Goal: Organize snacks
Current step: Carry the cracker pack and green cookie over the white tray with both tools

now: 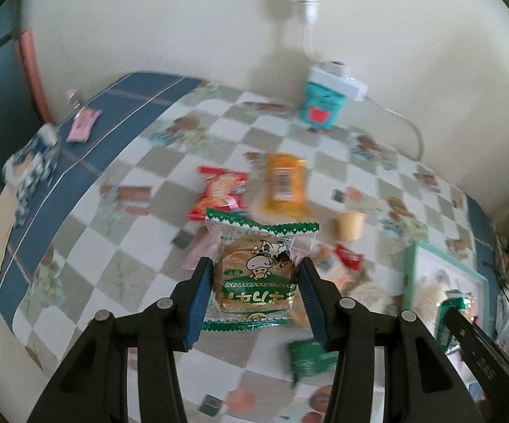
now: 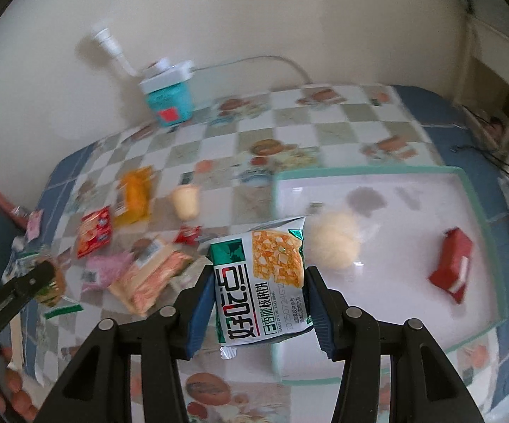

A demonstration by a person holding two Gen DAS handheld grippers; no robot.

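Note:
My left gripper point(image 1: 258, 278) is shut on a clear packet with green zigzag ends point(image 1: 258, 268); a brown cake and a cow cartoon show through it. It hangs above the checked tablecloth. My right gripper point(image 2: 259, 282) is shut on a white and green packet with an orange picture point(image 2: 265, 282), held over the near left corner of a white tray with a teal rim point(image 2: 360, 171). A pale round bun point(image 2: 333, 245) and a red packet point(image 2: 453, 264) lie in the tray. Both held packets are off the table.
Loose snacks lie on the cloth: an orange packet point(image 1: 284, 183), a red packet point(image 1: 221, 190), a pale cup point(image 1: 350, 225), a green packet point(image 1: 307, 356), pink point(image 2: 104, 268) and striped point(image 2: 152, 278) packets. A teal box point(image 2: 168, 100) stands by the wall. Fingers of a hand point(image 2: 14, 394) show at bottom left.

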